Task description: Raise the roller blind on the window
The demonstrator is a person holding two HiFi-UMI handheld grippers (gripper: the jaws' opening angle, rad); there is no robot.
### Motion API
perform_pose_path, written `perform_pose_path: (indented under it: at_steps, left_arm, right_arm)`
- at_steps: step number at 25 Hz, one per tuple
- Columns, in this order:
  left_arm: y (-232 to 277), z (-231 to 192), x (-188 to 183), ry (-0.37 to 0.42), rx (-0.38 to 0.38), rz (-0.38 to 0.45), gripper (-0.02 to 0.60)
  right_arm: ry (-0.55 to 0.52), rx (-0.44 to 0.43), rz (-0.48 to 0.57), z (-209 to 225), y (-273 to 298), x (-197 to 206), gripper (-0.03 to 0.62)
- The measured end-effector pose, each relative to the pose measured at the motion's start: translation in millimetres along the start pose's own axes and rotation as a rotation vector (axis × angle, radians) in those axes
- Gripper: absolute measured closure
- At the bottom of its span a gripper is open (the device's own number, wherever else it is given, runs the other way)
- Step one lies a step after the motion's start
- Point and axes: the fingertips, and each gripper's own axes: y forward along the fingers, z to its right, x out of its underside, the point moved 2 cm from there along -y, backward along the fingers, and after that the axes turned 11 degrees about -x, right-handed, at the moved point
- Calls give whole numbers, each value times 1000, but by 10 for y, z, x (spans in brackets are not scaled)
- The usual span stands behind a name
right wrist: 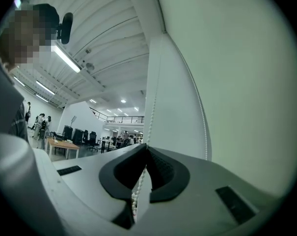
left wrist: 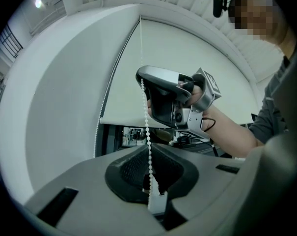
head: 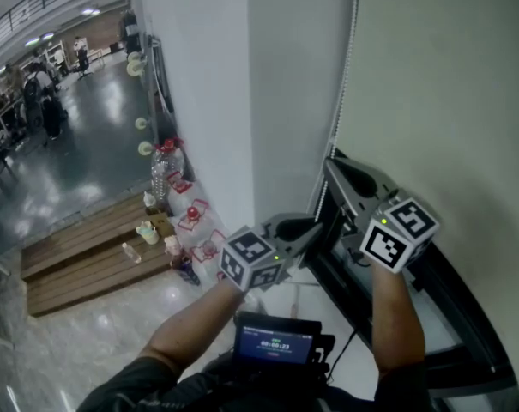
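Two grippers, one roller blind [head: 448,84], and one bead chain [left wrist: 147,117] hanging in two strands at the blind's left edge, beside a white pillar [head: 216,101]. The left gripper [left wrist: 149,146] has its jaws pinched together on one strand. The right gripper [right wrist: 147,148] is likewise clamped on beads, which trail down between its pads.

Only the left gripper view shows the right gripper gripping that same strand, higher up. It also shows the blind's bottom edge with a strip of window beneath it (the second strand runs along the frame further left). The right gripper view alone takes in the far hall on the left, with desks [right wrist: 65,149]. Only the head view shows both grippers together, the right one farther.
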Motion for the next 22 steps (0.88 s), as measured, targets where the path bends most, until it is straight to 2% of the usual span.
perform_pose_path:
  at_steps: [5, 13, 22]
  left_arm:
    - [-26, 54, 41, 12, 7, -17, 566]
    - [-31, 45, 500, -22, -7, -104, 566]
    - [-21, 10, 953, -22, -9, -182, 566]
  right_arm:
    - [-6, 5, -24, -73, -10, 86, 589]
    - [60, 17, -84, -98, -74, 546, 589]
    - [108, 33, -131, -146, -109, 985, 588]
